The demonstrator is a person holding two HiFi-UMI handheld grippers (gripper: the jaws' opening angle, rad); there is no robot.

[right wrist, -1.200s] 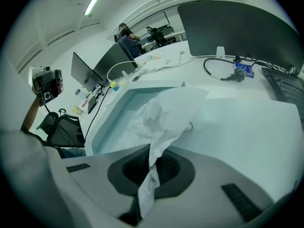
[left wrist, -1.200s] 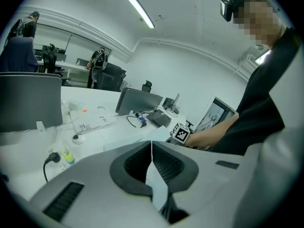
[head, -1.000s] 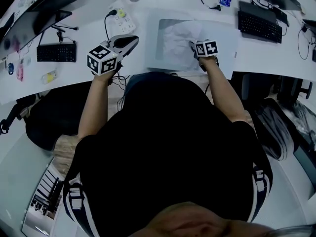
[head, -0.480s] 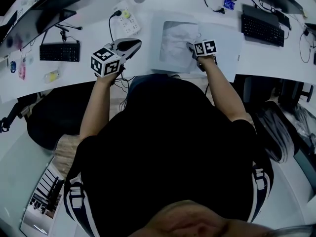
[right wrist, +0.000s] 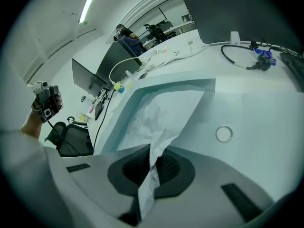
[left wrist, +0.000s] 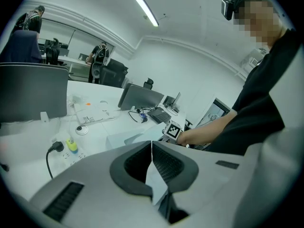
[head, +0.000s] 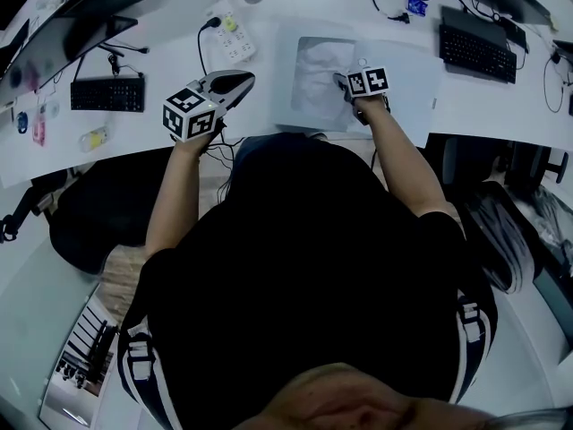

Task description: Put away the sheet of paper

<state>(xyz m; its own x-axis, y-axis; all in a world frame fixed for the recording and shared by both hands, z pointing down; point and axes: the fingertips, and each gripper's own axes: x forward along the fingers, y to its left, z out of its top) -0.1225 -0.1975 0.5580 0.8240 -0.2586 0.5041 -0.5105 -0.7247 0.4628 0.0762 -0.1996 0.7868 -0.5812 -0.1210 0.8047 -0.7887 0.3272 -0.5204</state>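
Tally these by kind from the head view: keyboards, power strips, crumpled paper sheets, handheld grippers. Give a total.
Black keyboards: 2
White power strip: 1
Crumpled white paper sheet: 1
Grey handheld grippers: 2
Total: 6

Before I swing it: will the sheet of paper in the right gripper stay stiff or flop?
Probably floppy: the sheet of paper is crumpled and drapes from the right gripper into the tray. Likely very light, so quick moves may make it flutter. Only a thin edge is pinched, so a tug could tear it.
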